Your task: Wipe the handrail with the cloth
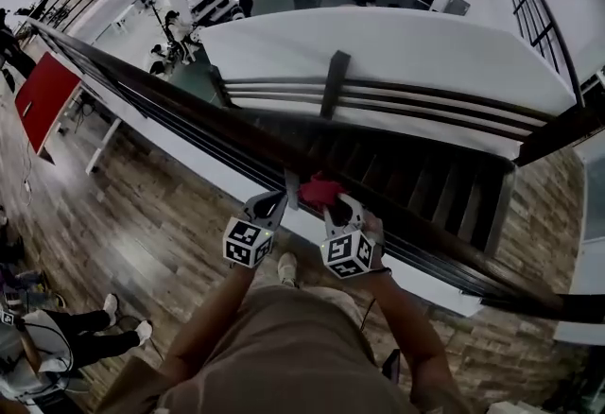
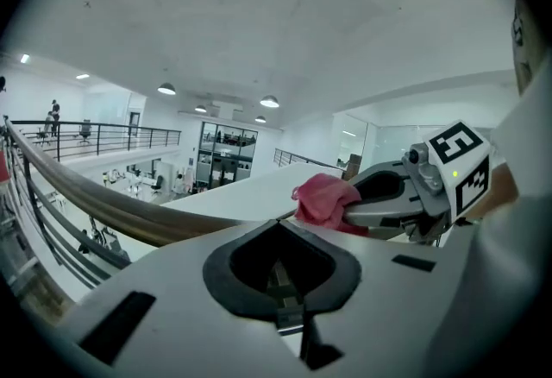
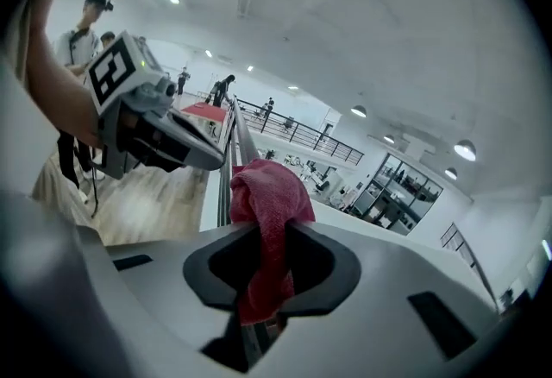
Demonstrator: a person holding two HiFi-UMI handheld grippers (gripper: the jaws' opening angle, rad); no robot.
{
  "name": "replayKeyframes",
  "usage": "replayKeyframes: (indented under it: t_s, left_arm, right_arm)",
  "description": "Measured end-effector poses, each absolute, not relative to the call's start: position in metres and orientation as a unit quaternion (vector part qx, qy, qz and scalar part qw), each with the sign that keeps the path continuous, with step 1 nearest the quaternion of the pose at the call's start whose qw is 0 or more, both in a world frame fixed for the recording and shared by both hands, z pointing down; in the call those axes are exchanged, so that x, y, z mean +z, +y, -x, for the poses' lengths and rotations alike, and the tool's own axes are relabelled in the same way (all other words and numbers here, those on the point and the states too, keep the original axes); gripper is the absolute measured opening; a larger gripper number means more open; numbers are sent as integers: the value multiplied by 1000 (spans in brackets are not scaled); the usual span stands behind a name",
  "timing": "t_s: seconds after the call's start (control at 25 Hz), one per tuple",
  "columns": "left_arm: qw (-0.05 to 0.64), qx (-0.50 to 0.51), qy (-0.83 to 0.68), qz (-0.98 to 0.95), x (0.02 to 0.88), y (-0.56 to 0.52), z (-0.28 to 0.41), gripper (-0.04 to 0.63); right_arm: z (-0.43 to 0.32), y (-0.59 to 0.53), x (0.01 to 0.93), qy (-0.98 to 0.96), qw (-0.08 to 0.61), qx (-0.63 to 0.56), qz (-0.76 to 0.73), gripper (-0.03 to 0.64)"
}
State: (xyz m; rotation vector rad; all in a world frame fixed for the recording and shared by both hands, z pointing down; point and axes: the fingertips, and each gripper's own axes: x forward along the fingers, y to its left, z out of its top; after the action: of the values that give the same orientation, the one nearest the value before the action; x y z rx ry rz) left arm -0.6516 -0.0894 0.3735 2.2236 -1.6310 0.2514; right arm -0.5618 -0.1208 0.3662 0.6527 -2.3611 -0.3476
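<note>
The dark wooden handrail (image 1: 189, 112) runs from ten o'clock to four o'clock across the head view, with a stairwell beyond it. The right tongs (image 1: 333, 206) sit at its near edge, just below centre, pinching the pink cloth (image 1: 321, 189). The cloth's bunched end lies on or just over the rail top, seemingly so that a drag along the rail does the wiping. The left tongs (image 1: 274, 206) hover just beside, at the cloth's nine o'clock. They are pressed together on nothing, probably held aside to leave the path free.
</note>
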Motion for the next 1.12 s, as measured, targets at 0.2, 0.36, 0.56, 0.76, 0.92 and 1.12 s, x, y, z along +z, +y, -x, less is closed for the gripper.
replayKeyframes:
  t_s: [0.2, 0.36, 0.56, 0.76, 0.92, 1.12]
  left_arm:
    - [128, 113, -573, -802, 379, -129, 686, 18]
    - [111, 139, -583, -793, 394, -144, 720, 18]
    - [114, 142, -583, -792, 393, -144, 728, 18]
    - [123, 158, -563, -802, 413, -128, 703, 18]
    - [131, 163, -554, -806, 418, -124, 695, 18]
    - [129, 177, -539, -814, 428, -110, 637, 18]
  right_arm:
    - [615, -145, 401, -874, 379, -197, -233, 69]
    - [640, -159, 432, -843, 436, -235, -209, 69]
    - [655, -163, 451, -819, 469, -258, -209, 71]
    - [640, -158, 463, -829, 454, -246, -213, 71]
    - [634, -160, 465, -834, 458, -227, -208, 71]
    - [582, -154, 470, -846, 449, -192, -213, 80]
